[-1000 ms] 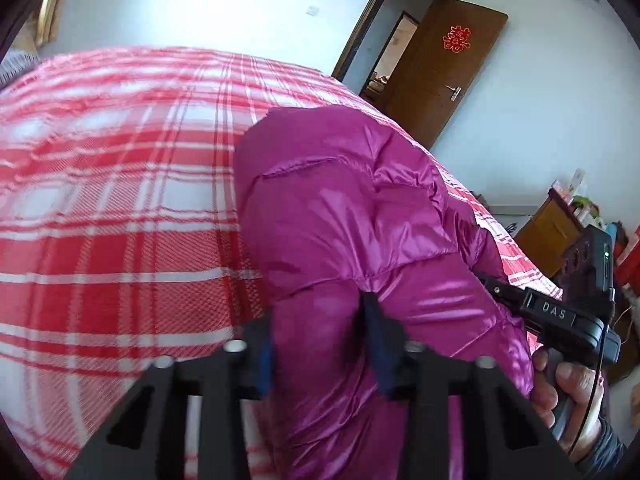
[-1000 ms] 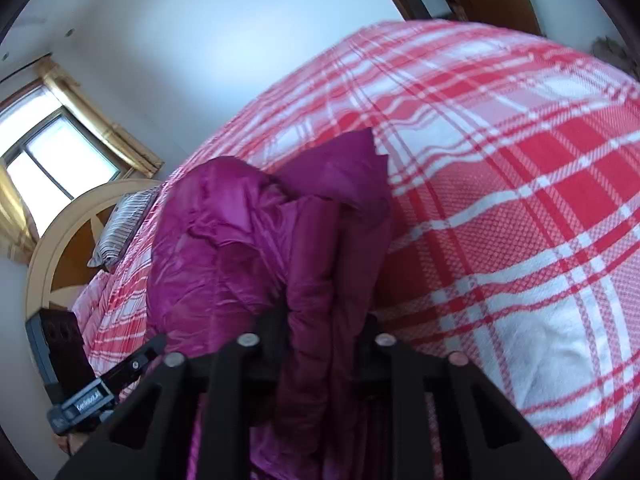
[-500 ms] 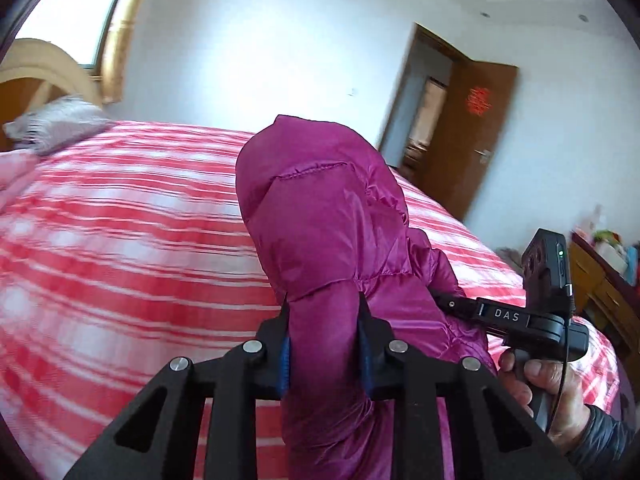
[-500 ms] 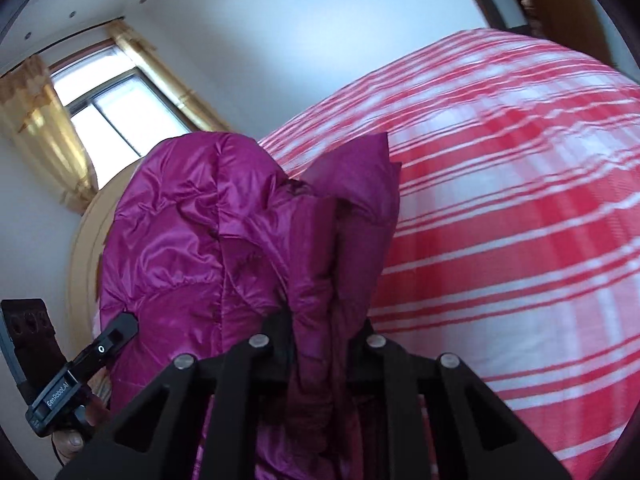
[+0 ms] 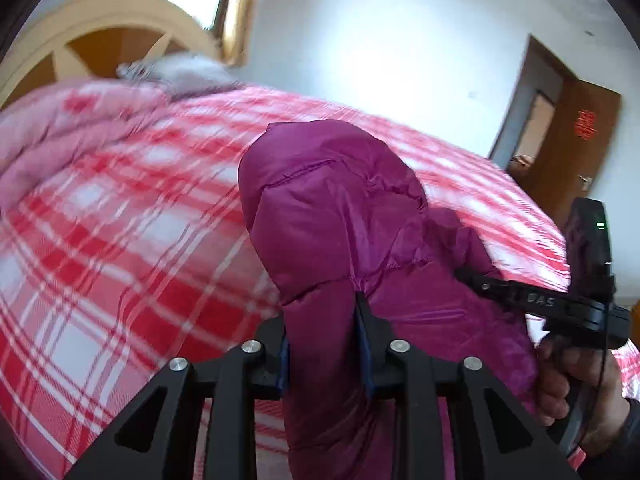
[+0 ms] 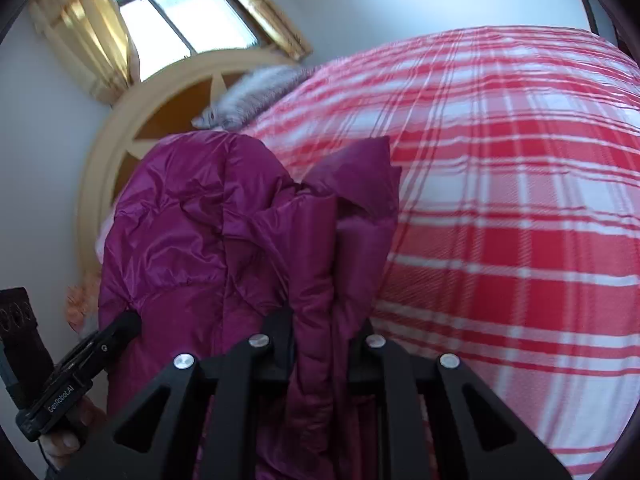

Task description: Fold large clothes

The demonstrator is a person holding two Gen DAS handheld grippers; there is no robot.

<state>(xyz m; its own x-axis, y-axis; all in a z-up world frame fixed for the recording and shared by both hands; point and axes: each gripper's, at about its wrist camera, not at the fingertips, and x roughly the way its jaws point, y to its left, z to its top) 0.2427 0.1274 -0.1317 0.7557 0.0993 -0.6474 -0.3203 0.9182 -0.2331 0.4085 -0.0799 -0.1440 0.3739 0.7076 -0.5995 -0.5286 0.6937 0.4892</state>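
Left gripper [image 5: 325, 354]: pinches a puffy fold of the purple jacket [image 5: 340, 216], but its jaws are opening a little
Right gripper [image 6: 320, 354]: pressed tight on a bunched edge of the jacket
Jacket: hangs between both grippers, lifted above the bed [image 6: 520, 200]
Feel: looks soft, puffy, light and slippery, so grab thick seams or edges
Bed: red and white checks, pillow [image 6: 256, 96] far back by the window [image 6: 180, 12]
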